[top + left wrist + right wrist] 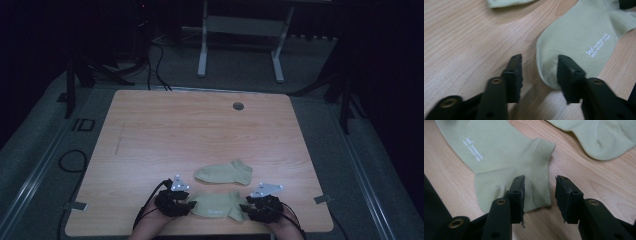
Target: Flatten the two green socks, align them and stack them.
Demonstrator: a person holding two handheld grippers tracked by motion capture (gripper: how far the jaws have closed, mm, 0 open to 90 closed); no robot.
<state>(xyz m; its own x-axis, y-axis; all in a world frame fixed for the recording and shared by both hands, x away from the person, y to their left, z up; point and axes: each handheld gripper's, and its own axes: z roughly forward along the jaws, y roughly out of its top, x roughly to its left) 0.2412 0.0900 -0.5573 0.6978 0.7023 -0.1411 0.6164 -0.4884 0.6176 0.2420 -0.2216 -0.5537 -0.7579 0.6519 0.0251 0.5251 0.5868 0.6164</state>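
Table [150,130], wooden: one, bearing everything listed.

Socks, pale green: two. The near sock [217,206] lies flat by the table's front edge, white lettering on its sole; the far sock [224,172] lies flat just beyond it, apart from it.

Grippers: two, mine, one at each end of the near sock.

My left gripper [191,204] sits at the near sock's toe end. Its jaws are spread; one pad rests on the toe's rim, the other on bare wood beside it, nothing pinched.

My right gripper [243,207] sits at the near sock's cuff end. Its jaws are spread astride the ribbed cuff's edge, one pad on the fabric, the other over bare wood, nothing pinched.
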